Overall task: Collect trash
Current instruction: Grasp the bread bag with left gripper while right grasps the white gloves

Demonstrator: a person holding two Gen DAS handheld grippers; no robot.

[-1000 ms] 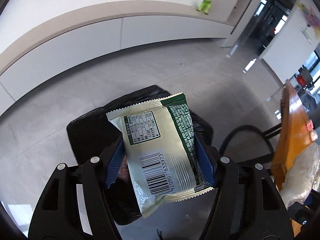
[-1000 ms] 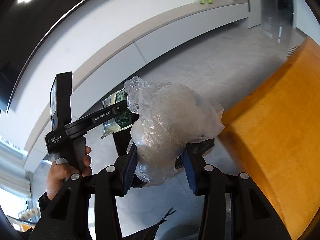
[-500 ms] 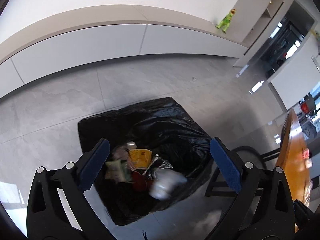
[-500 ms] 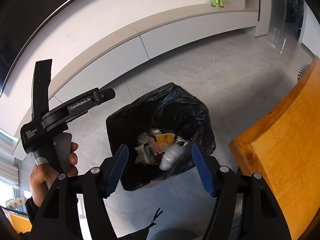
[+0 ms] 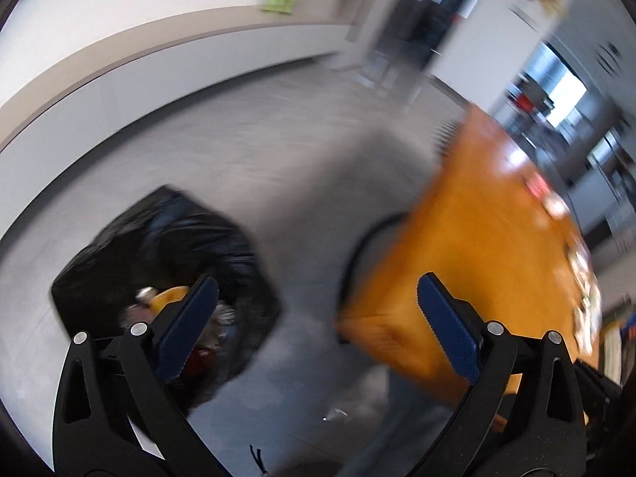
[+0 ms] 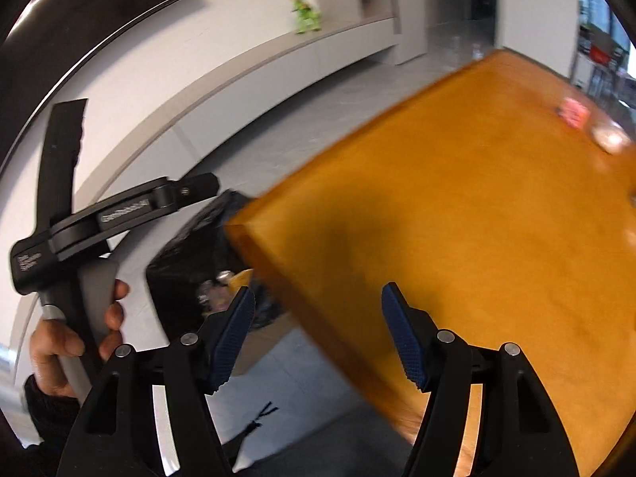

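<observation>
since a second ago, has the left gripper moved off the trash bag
Yes. The left gripper, open and empty, has swung right: the trash bag, centered between its fingers before, now sits at lower left, and the table has come into view.

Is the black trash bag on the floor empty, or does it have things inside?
Not empty. The open trash bag holds several pieces of trash, seen in both views; blur hides what they are.

The trash bag (image 5: 159, 246) sits on the floor (image 5: 246, 151) left of the table (image 5: 477, 238), with trash (image 5: 167, 298) inside.
</observation>
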